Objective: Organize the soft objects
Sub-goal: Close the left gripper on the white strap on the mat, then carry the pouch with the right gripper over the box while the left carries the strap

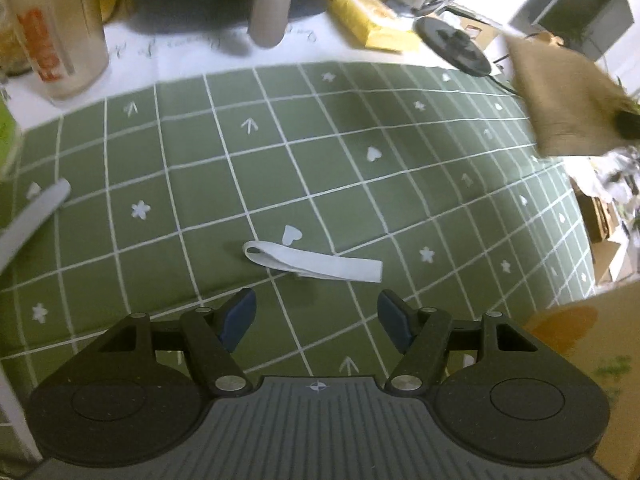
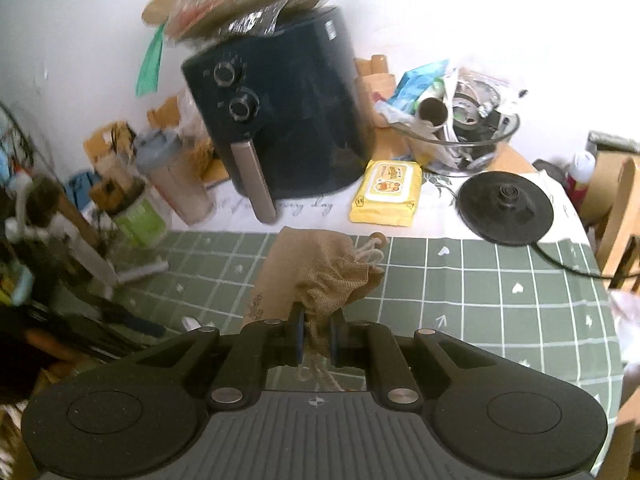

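— Left gripper (image 1: 316, 316) first: we have its jaws spread wide with nothing between the blue pads (image 1: 239, 320). It tilts steeply down at the green checked cloth (image 1: 160, 152).

— And the white strap (image 1: 312, 264)?

— Just ahead of our fingertips on the cloth, flat and folded over on itself, with a small loop at its left end and a cut end at the right. Its long axis runs crosswise to the way we point, slanting a little down to the right. Its span roughly matches the gap between our pads, so as we stand we would straddle it lengthwise, not pinch across its width.

— So what does the coming move turn on?

— We judge that it turns on the wrist. To take the strap across its narrow side we would need to roll, or else aim at one end, perhaps the loop.

— Right gripper (image 2: 316, 340)?

— Clamped narrow on the neck of the burlap drawstring pouch (image 2: 336, 276); cord ends hang behind the pads. The pouch is bunched and wrinkled, and from the left camera it looks lifted off the cloth, well apart from the strap at the far right.

— Which hand is nearer the strap?

— Ours on the left, plainly; the right is busy. The strap looks thin and limp, so we expect it to droop once lifted.
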### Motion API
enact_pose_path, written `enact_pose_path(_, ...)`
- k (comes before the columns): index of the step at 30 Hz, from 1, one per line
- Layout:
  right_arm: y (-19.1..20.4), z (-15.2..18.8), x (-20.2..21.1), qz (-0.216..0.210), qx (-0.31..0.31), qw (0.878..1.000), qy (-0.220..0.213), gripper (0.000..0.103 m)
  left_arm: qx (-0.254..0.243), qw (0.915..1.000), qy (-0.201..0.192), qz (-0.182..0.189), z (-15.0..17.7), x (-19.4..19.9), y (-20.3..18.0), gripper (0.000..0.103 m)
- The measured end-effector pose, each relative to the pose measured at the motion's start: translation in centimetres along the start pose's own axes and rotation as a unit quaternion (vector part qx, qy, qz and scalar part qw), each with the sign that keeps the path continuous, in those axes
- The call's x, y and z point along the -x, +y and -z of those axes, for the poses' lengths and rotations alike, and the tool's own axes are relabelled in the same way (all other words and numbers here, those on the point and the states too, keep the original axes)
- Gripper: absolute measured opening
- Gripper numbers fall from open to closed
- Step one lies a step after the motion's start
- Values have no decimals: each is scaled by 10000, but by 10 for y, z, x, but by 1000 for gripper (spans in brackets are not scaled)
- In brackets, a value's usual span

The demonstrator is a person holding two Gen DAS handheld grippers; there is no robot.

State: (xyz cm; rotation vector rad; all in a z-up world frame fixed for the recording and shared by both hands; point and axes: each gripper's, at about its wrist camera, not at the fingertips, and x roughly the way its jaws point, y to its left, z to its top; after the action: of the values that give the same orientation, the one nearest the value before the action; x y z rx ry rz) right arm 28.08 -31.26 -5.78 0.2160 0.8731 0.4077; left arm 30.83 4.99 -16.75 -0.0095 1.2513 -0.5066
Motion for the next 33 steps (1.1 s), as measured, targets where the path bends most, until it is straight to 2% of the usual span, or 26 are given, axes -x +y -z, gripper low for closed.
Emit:
enact_pose_path(5, 0, 0, 19, 91, -36, 9998, -175, 14, -16, 10000, -82, -2, -6, -14, 3, 66)
enact_pose_path(13, -10, 11, 30, 304, -163, 9992, -187, 14, -624, 9971, -420, -101, -15, -26, -12, 66)
enact_pose_path(16, -11, 16, 33, 350, -217, 9990, -181, 14, -894, 9941, -572, -203, -15, -29, -19, 62)
enact_pose_path(19, -12, 20, 37, 400, -289, 9986, -198, 14, -1152, 9901, -710, -369, -13, -31, -26, 51)
enact_pose_path(21, -13, 23, 39, 433, -324, 9983, -214, 14, -1282, 9880, -753, -426, -12, -32, -29, 31)
enact_pose_path(22, -14, 23, 40, 441, -340, 9982, -213, 14, -1314, 9874, -759, -455, -12, -32, -30, 25)
enact_pose_path(23, -14, 25, 41, 453, -351, 9981, -209, 14, -1315, 9873, -747, -483, -14, -33, -30, 9)
enact_pose_path(24, -14, 26, 42, 463, -359, 9981, -204, 14, -1282, 9881, -704, -477, -15, -33, -29, 3)
enact_pose_path(28, -14, 29, 44, 475, -392, 9979, -173, 14, -1119, 9910, -614, -395, -18, -32, -25, 3)
enact_pose_path(33, -15, 35, 44, 454, -437, 9979, -114, 14, -952, 9923, -703, -361, -20, -20, -23, 3)
